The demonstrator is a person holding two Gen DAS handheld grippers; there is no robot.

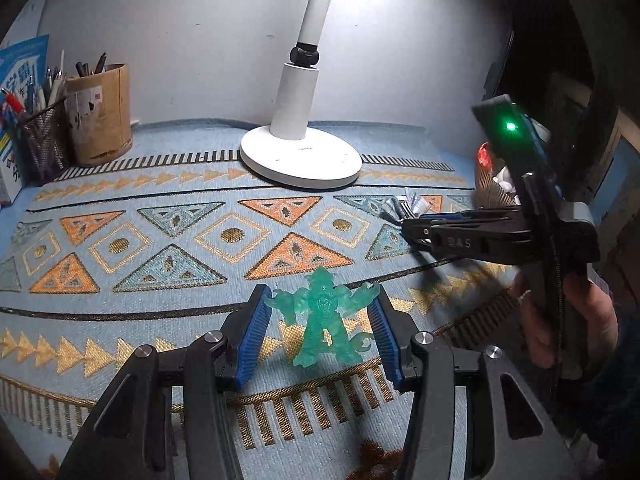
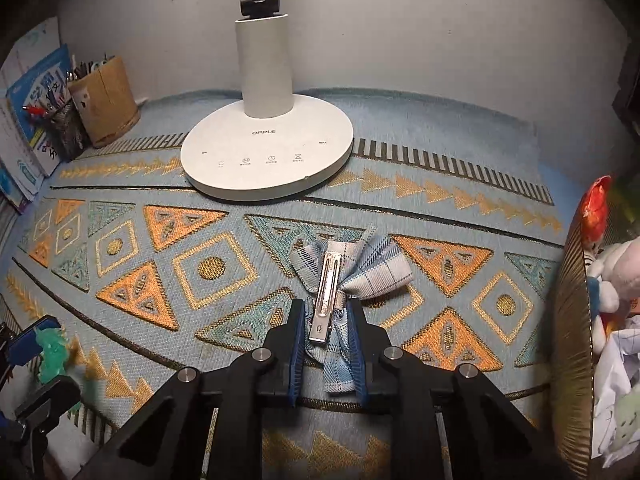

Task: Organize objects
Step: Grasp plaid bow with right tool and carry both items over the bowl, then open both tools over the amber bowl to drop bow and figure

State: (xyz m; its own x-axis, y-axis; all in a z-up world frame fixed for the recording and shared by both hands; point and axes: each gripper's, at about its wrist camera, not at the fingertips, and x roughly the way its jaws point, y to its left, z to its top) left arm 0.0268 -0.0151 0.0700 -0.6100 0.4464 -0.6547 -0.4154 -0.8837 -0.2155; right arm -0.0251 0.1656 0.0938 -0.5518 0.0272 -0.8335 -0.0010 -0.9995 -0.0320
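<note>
- Two grippers work over the patterned cloth.
- Left gripper has its blue pads partly spread around an upright translucent green figure; the pads seem to touch its arms, though the contact is hard to judge.
- Right gripper is clamped on a plaid bow hair clip, metal clasp facing up.
- Behind stands a white lamp base; a basket of soft toys sits at the right edge.
</note>
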